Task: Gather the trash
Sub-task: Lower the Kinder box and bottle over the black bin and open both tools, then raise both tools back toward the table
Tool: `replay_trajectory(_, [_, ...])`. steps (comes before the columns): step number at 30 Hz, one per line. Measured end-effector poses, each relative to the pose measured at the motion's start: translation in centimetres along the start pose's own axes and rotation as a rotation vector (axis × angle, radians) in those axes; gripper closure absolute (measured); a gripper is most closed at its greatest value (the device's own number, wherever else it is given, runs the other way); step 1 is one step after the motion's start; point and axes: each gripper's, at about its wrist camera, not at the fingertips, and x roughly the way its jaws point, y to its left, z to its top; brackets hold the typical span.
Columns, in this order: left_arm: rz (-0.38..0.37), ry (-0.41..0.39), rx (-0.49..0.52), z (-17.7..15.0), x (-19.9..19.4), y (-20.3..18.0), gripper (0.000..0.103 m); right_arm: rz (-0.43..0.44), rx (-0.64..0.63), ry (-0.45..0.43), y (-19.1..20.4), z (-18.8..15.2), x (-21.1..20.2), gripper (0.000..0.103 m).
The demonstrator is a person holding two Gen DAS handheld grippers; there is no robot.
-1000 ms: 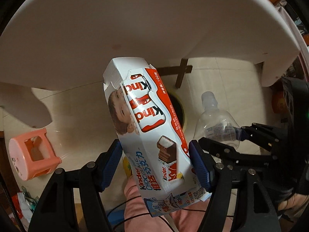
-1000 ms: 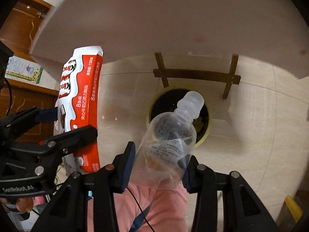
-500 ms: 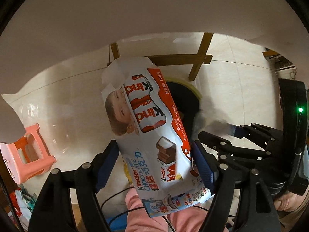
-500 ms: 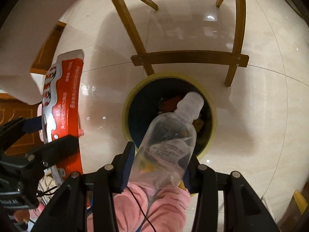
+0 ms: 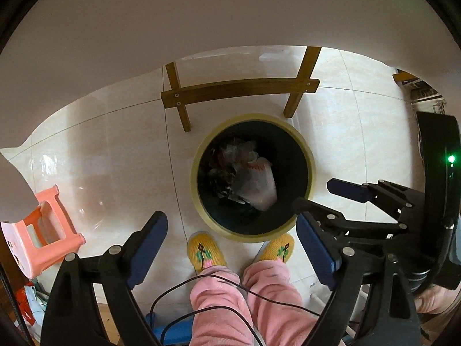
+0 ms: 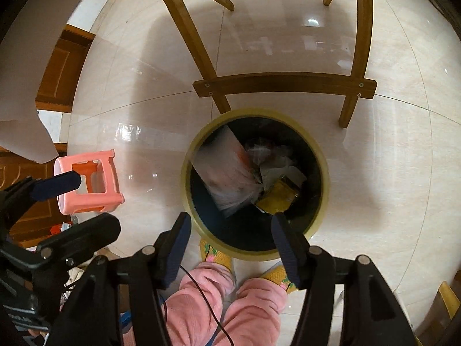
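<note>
The dropping step is almost done: the left gripper (image 5: 232, 245) and the right gripper (image 6: 232, 248) both have jaws opening with nothing between them, above one round bin (image 6: 322, 155). One blurred white box (image 6: 227, 173) lies inside the bin at its 9 o'clock, among other trash (image 5: 253, 178). I judge the next move is to lift both grippers and look for more trash; I count two grippers, one pink stool (image 6: 89, 181) and two yellow slippers (image 5: 206, 249).

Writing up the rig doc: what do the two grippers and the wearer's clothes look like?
Both the left gripper and right gripper have black linkage fingers with silver rivets and dark blue pads. A green LED glows on the right unit's housing. A thin black cable trails across pink trousers; yellow knitted slippers.
</note>
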Motion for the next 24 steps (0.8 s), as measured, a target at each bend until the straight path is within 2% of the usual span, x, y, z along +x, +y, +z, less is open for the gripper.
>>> replay_trajectory(7, [-0.008, 0.001, 0.011, -2.7, -3.5, 0.2, 0.013, 0.023, 0.004, 0.003, 1.2, -1.2, -2.7, 0.045])
replay_trajectory(15, [-0.033, -0.05, 0.029, -6.5, -14.2, -0.4, 0.013, 0.098, 0.032, -0.012, 4.5, -4.5, -10.9, 0.045])
replay_trajectory(20, [-0.03, -0.148, 0.08, -7.0, -23.4, -1.3, 0.013, 0.154, 0.04, -0.048, 7.0, -6.1, -18.4, 0.045])
replay_trajectory(24, [-0.021, -0.274, 0.127, -5.8, -30.5, -1.7, 0.013, 0.121, 0.032, -0.144, 8.8, -6.1, -25.0, 0.045])
